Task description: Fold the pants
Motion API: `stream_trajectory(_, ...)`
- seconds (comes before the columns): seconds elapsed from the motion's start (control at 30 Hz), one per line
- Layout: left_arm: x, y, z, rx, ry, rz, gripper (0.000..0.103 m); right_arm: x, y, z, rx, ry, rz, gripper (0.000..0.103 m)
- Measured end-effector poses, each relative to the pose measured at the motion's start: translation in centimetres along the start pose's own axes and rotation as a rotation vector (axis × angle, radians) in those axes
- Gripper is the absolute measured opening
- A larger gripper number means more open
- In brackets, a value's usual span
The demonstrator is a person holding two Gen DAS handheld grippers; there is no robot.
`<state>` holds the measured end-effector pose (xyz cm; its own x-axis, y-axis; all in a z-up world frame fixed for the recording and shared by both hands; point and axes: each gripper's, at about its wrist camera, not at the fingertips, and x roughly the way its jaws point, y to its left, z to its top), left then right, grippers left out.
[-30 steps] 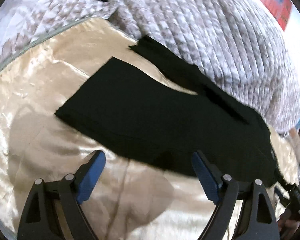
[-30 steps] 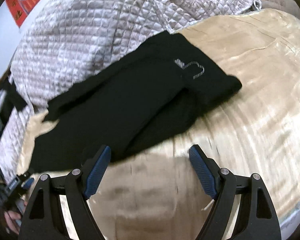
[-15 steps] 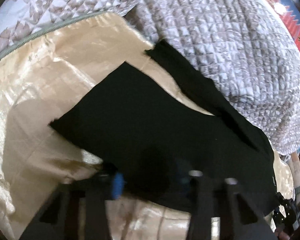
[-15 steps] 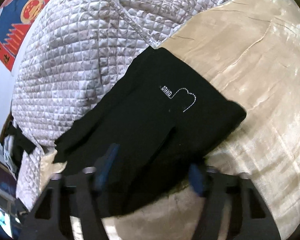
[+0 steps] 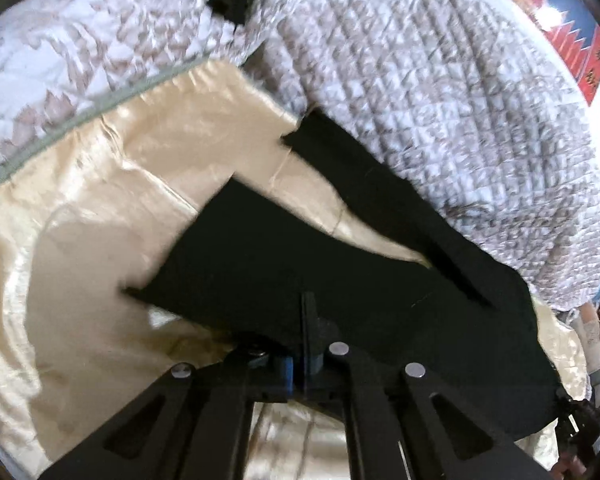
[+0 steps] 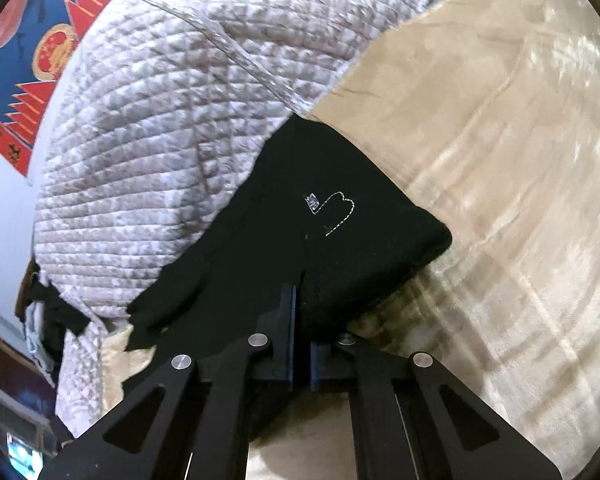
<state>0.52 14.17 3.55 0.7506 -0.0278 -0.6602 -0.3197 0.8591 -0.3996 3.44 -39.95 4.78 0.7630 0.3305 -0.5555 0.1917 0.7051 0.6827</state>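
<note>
Black pants (image 5: 284, 264) lay spread on a shiny cream sheet (image 5: 100, 216), plain and matte, with little surface detail except a small white stitched outline and a tiny label on the upper part, seen in the right wrist view (image 6: 332, 212). Their far side touched a quilted grey-white blanket (image 5: 440, 92) bunched along the back of the bed.

In the left wrist view the two legs ran away from the left gripper (image 5: 304, 364) and to its left, splitting into a V with a wedge of cream sheet showing between them. The nearer leg was broad and ended in a straight hem ahead and left of the fingers; the farther leg was narrower and lay along the blanket's edge. The long axis ran from the hems at the left gripper's far left toward the waist at its right.

The left gripper's jaws were drawn together on the near edge of the pants, its blue pads almost meeting on the fabric.

In the right wrist view the waist end (image 6: 380, 232) sat just ahead and right of the right gripper (image 6: 302, 356), rounded and thick, while the legs trailed off to its left. The right gripper's jaws were likewise closed on the near edge of the pants, only a narrow slit between the pads.
</note>
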Motion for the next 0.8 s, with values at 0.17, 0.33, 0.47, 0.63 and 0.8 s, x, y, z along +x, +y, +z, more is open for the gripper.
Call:
stream_trajectory(0.17, -4.4, 1.3, -1.6, 0.010, -0.013, -0.037, 0.004, -4.5, 0.0, -1.4, -0.013, 0.021, 0.006, 0.002)
stream_trajectory(0.33, -7.0, 2.0, -4.4, 0.054, -0.010, -0.049, 0.004, -7.9, -1.8, -3.8, -0.003, 0.031, -0.031, 0.002)
stream_trajectory(0.47, -6.0, 2.1, -5.7, 0.094, 0.033, 0.016, 0.004, -8.4, -2.6, -4.8, -0.024, 0.052, -0.097, 0.002)
stream_trajectory(0.63, -6.4, 3.0, -6.6, 0.069, 0.066, 0.025, 0.004, -7.6, -4.1, -5.9, 0.030, 0.119, -0.146, 0.003)
stream_trajectory(0.8, -8.5, 3.5, -7.3, 0.065, 0.044, 0.074, 0.009, -9.5, -3.8, -7.0, 0.004, 0.115, -0.201, 0.009)
